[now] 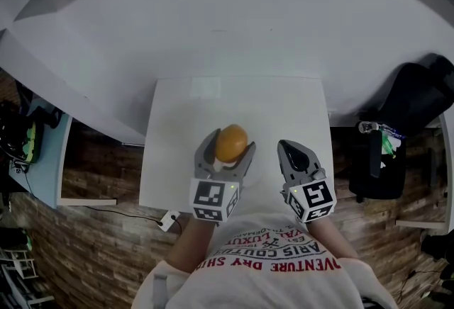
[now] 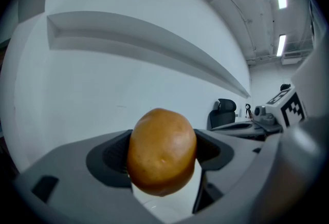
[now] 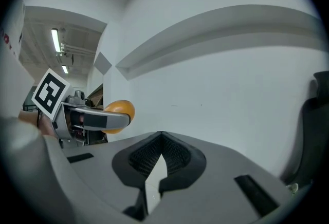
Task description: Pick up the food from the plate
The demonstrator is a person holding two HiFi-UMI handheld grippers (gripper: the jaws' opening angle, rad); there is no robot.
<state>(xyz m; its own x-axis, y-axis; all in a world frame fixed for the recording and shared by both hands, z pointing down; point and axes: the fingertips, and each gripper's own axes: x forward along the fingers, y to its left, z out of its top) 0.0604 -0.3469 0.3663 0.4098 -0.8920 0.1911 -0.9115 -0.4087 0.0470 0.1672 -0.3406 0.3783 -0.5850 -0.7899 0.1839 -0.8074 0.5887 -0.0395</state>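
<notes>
White table (image 1: pixel 213 98) on a wood floor (image 1: pixel 92 244), plain white wall behind it, food caught in one gripper.

So the left gripper (image 1: pixel 228 144) had its jaws clamped on either side of a round orange-brown piece of food (image 2: pixel 162 151), which sat over the near half of the table, roughly centre. The right gripper (image 3: pixel 162 138) was over the table's near right corner, just beside the left one, jaws closed tip to tip with nothing between them. From its own view you could see the food sticking out past the left jaw. A black chair (image 1: pixel 418 109) stood off the table's right side, and the person's printed shirt (image 1: pixel 277 261) was at the near edge.
</notes>
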